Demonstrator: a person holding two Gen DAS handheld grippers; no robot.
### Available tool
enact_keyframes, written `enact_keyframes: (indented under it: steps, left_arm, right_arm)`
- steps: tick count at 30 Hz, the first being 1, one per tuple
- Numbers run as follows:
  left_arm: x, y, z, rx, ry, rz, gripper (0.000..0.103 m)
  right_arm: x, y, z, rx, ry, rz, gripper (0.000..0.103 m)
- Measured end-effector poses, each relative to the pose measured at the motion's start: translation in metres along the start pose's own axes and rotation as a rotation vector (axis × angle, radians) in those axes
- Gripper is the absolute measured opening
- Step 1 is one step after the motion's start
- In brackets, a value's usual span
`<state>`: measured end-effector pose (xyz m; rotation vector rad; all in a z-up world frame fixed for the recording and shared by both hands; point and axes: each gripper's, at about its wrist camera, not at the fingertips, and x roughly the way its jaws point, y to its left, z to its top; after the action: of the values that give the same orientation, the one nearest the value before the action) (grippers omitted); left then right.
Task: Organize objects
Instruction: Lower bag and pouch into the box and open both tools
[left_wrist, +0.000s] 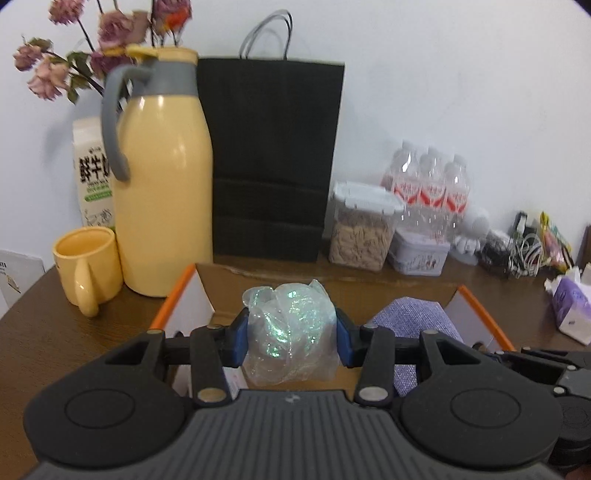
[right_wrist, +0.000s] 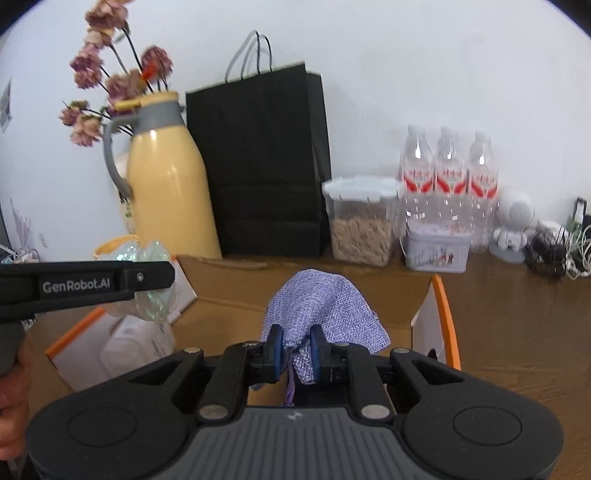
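- An open cardboard box (right_wrist: 229, 295) with orange-edged flaps sits on a brown wooden counter (right_wrist: 517, 332); every place below is given relative to this box.
- The left gripper (left_wrist: 290, 332) has its blue-padded fingers (left_wrist: 238, 338) part-way closed, pressing on both sides of a crumpled clear plastic bag (left_wrist: 291, 325) that glints green. The bundle hangs just above the box's open top, on its left side.
- The right gripper (right_wrist: 296, 354) has its fingers (right_wrist: 276, 350) nearly together, pinching the gathered neck of a small lilac woven pouch (right_wrist: 325, 314), held above the box's middle.
- The plastic bag looks very light, soft and springy, with a slick film. It will likely squash and could slide out, so a hold across its bulky middle, as now, seems safest.
- The pouch looks light, limp and rough-textured, so it should grip well. The bunched neck is the firm place to hold; the body will flop.
- The plastic bundle is roughly upright, its long axis near vertical between the pads.
- The pouch's neck points toward the camera and its wider body away, toward the box's far flap; the fisheye blur makes its exact tilt hard to judge.
- Behind the box stand a yellow jug (left_wrist: 166, 177) and a black paper bag (left_wrist: 273, 162).
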<state>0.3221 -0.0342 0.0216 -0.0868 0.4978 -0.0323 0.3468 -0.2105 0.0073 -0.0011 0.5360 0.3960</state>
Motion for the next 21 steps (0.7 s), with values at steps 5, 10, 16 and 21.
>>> enact_keyframes:
  steps: [5,10,16,21]
  left_arm:
    - [0.006,0.0,-0.004,0.01,0.025,0.001,0.073]
    - [-0.002,-0.001,-0.004,0.008,-0.027,0.016,0.103]
    - [-0.001,-0.002,-0.001,0.004,-0.022,0.034,0.103]
    - [-0.009,0.0,0.001,0.007,-0.043,0.041,0.103]
  right_arm:
    - [0.006,0.0,-0.003,-0.006,0.041,-0.005,0.023]
    - [0.006,0.001,-0.004,-0.019,0.051,-0.039,0.076]
    - [0.006,0.0,-0.004,-0.013,0.052,-0.051,0.097]
    - [0.001,0.001,-0.003,-0.019,0.05,-0.054,0.103]
